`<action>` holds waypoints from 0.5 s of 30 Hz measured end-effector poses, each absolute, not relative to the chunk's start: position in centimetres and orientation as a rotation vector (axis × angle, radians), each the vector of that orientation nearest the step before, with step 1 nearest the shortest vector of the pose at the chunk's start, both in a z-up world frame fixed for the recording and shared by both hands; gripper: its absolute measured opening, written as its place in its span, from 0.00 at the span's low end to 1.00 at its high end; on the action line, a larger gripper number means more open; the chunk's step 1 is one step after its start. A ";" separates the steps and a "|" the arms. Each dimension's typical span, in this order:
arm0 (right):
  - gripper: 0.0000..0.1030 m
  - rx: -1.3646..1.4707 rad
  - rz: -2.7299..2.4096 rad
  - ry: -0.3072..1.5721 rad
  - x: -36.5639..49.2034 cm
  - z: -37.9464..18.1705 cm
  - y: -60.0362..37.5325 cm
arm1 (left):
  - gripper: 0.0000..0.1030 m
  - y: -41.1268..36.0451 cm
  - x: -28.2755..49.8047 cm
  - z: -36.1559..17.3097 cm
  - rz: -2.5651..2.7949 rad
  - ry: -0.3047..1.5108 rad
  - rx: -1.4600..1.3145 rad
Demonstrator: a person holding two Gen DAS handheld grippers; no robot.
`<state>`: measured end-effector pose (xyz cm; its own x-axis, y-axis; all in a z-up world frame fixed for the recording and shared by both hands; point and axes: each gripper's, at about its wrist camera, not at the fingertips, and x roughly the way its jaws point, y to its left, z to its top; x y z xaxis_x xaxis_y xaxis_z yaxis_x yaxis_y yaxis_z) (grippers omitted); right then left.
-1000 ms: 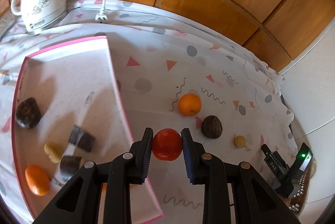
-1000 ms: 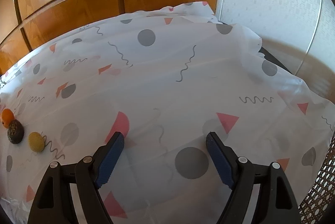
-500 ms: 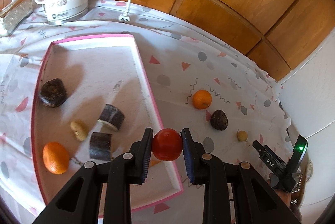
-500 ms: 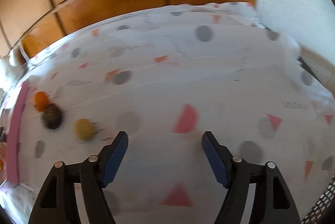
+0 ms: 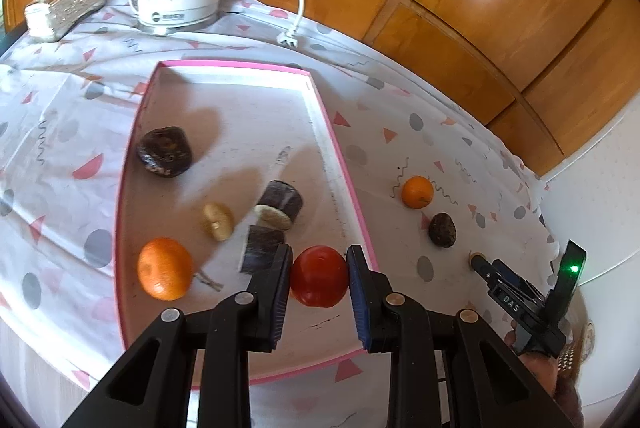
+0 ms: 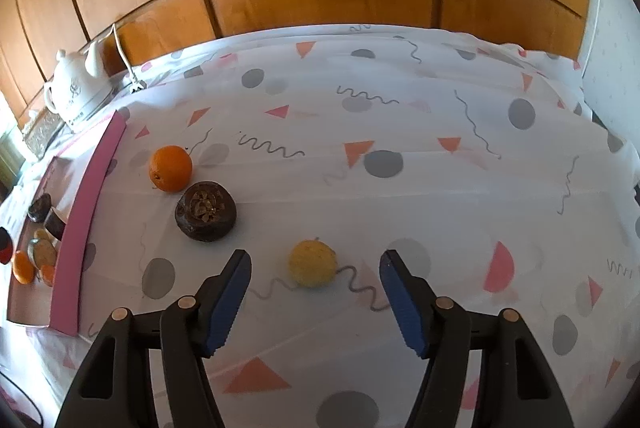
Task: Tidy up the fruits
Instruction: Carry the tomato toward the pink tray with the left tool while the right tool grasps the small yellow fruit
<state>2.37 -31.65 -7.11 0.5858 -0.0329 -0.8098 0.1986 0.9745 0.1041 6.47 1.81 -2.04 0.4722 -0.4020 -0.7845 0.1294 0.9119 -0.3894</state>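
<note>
My left gripper (image 5: 319, 278) is clamped on the red fruit (image 5: 319, 281), both blue pads pressed to its sides, at lower centre of the left wrist view and above the near right part of the pink-rimmed tray (image 5: 344, 172). Risk, as I judge it: the fruit is round, smooth and glossy, held only at two small contact patches, so a tilt or a loosened squeeze could let it slip out; released from height it may roll on the flat tray floor and knock the cut dark pieces (image 5: 280, 202) or the small pale fruit (image 5: 217, 221), or hop the low rim just to its right. My right gripper (image 6: 315, 290) stands wide apart, empty, with the small yellow fruit (image 6: 313, 263) between the fingers but, as far as I can tell, untouched. It is knobbly and near-spherical; one pad arriving first would likely push it across the thin, creased tablecloth (image 6: 400, 132), which could also bunch under a low finger. Upper left of it, the dark wrinkled fruit (image 6: 205, 211), squat and rough with a cratered top, sits just beside the dimpled orange (image 6: 170, 168); whether they touch I cannot tell. An orange (image 5: 164, 268) and a dark lump (image 5: 164, 156) already lie in the tray.
</note>
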 end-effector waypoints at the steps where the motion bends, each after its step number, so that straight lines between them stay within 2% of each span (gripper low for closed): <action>1: 0.66 0.184 -0.140 0.937 2.5 -7.1 -31.5 | 0.27 2.1 6.3 -2.0 -0.325 1.027 -0.296; 6: 0.65 0.140 -0.152 0.948 3.2 -7.6 -31.3 | 0.27 3.3 5.6 -1.9 -0.301 1.011 -0.303; 12: 0.42 0.114 -0.164 0.971 3.5 -8.4 -31.3 | 0.27 4.6 4.9 -2.1 -0.277 1.008 -0.320; 13: 0.35 0.102 -0.161 0.966 3.4 -8.4 -31.2 | 0.27 4.7 4.8 -2.2 -0.274 1.008 -0.321; 15: 0.31 0.093 -0.157 0.961 3.3 -8.3 -31.3 | 0.27 5.0 4.6 -2.3 -0.268 1.009 -0.323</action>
